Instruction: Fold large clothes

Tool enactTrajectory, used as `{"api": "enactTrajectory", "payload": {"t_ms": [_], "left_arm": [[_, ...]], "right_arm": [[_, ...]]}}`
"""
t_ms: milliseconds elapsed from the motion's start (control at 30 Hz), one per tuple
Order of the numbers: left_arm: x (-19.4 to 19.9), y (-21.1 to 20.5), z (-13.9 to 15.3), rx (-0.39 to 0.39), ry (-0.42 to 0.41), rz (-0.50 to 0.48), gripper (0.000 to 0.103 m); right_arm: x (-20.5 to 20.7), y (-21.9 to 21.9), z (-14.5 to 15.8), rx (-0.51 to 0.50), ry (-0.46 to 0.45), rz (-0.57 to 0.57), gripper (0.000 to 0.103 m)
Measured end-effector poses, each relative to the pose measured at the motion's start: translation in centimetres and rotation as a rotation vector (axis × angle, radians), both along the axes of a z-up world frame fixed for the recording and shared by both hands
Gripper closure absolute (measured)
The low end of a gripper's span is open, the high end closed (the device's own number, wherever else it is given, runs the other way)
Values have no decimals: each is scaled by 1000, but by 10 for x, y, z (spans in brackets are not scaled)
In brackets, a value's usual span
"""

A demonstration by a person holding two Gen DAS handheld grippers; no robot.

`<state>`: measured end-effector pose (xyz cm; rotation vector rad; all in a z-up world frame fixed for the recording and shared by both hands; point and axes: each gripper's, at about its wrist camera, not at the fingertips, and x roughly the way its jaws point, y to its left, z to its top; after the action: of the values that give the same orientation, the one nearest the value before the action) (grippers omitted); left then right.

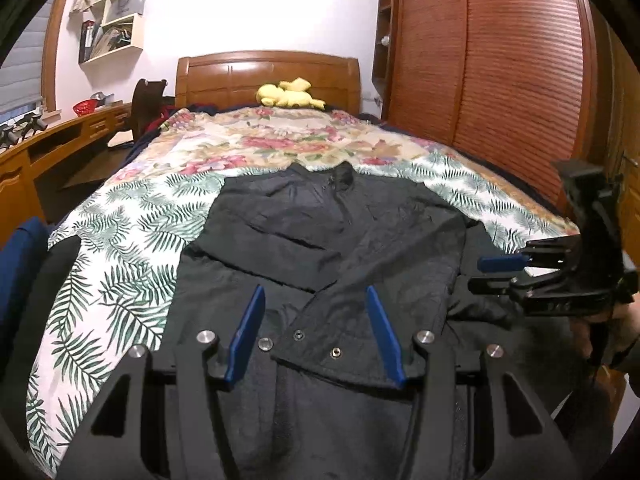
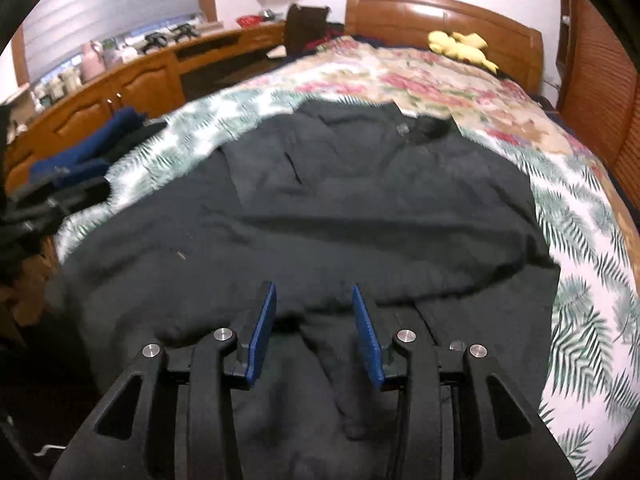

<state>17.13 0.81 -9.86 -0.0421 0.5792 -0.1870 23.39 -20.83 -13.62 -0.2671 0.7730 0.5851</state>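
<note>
Left wrist view: a dark, matte, crinkled jacket (image 1: 320,240) lies spread on the bed's leaf-print sheet (image 1: 120,248), its long axis running up the bed, collar toward the wooden headboard (image 1: 268,76). A flap with round metal snaps sits between the blue pads of the left tool (image 1: 316,336), whose jaws stand apart, pressing nothing. The right tool (image 1: 484,276) reaches in from the right, jaws parted over the jacket's edge.

Right wrist view: the jacket (image 2: 320,208) fills the middle, collar far, soft folds near. The right tool (image 2: 314,336) is open above the fabric, gripping nothing. A yellow plush toy (image 2: 460,48) lies by the headboard.
</note>
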Motion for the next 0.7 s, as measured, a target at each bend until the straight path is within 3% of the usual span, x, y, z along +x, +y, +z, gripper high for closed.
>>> {"api": "enactTrajectory", "payload": {"t_ms": [233,433,700], "left_arm": [[10,-5,-24,41,87,-14,51],[13,-7,-40,74,150,-3,51],[4,-5,-48,63,204,11,51]], "right_arm": [[14,-13,-53,-31,47,-44,63],[6,-17,-59,-6,-10,-47,62],[1,-23,-59,46,-31,-49,62]]}}
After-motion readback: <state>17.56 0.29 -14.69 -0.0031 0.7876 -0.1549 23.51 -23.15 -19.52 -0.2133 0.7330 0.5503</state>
